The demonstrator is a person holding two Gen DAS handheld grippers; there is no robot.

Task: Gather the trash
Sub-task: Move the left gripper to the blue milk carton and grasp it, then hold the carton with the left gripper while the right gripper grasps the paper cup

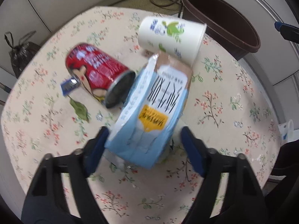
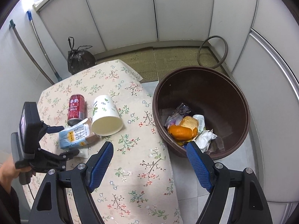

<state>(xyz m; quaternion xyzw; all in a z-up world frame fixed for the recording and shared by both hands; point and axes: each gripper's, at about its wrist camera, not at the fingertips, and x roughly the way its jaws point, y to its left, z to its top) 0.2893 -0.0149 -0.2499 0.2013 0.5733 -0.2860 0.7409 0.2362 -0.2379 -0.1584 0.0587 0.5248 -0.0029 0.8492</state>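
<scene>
The milk carton (image 1: 149,110) lies on the flowered table (image 1: 233,97) beside the can (image 1: 97,71) and cup (image 1: 168,37), between the left gripper (image 1: 143,140)'s part-open jaws, not yet pinched; probably light and crushable, so grip its flat sides gently.

Black gripper frames, silver screws, blue textured fingers (image 2: 198,165), dark sleeve.

Cream tablecloth (image 2: 130,168) with small floral sprigs, pink, green. Red drink can (image 2: 76,110), white lettering. White paper cup (image 2: 104,115), green-blue leaf print. Pale blue milk carton (image 1: 149,112), yellow label, black characters. Dark brown plastic bin (image 2: 233,97). Blue gripper pads (image 2: 198,164).
</scene>
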